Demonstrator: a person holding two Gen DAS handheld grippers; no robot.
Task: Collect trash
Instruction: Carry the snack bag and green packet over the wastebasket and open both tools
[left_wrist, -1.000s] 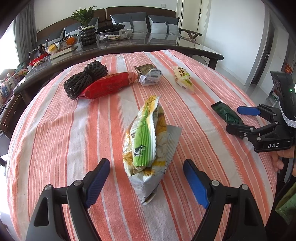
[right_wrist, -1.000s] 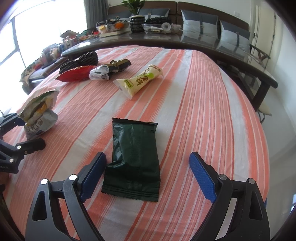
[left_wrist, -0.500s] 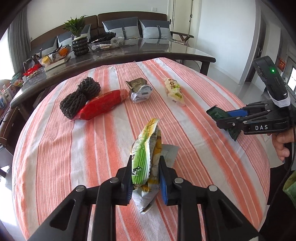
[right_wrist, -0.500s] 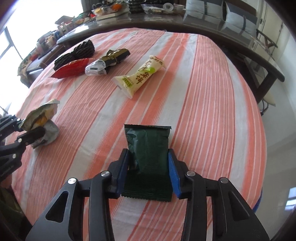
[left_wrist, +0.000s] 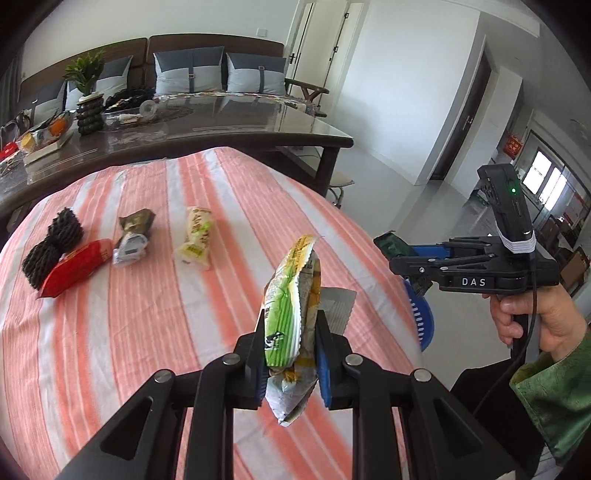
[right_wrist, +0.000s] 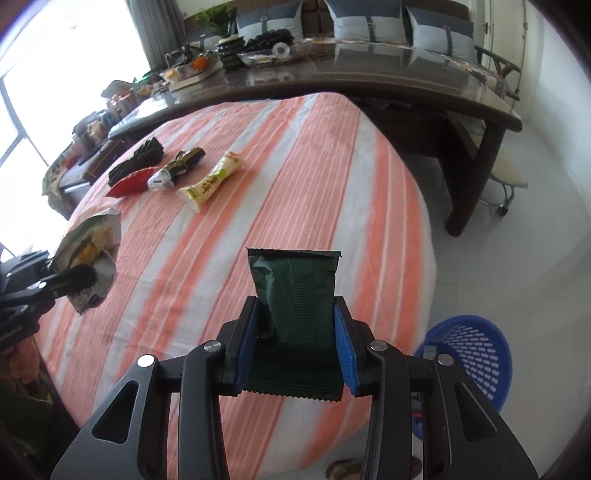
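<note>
**A:** The left hand-held gripper (left_wrist: 290, 354) is clamped on a crumpled green-and-yellow snack bag (left_wrist: 291, 314), held clear of the striped bench (left_wrist: 147, 314). The right hand-held gripper (right_wrist: 295, 354) pinches a dark green wrapper (right_wrist: 295, 295) by its lower half, also off the cloth. How should the carry go?

**B:** Keep both grips firm. The snack bag hangs loose below the pads, so a slow swing suits it. The blue basket (right_wrist: 476, 354) stands on the floor just past the bench edge, on the right. It looks the likely drop point. Release only once each piece is over its rim.

**A:** And the pose?

**B:** Both grippers tilt downward over the near edge. A hand (left_wrist: 528, 317) in a green sleeve grips the right handle. Four more wrappers, among them a red packet (left_wrist: 74, 266) and a pale yellow one (left_wrist: 195, 236), lie at the far side beside a black netted bundle (left_wrist: 51, 247), well apart from both grippers.
</note>
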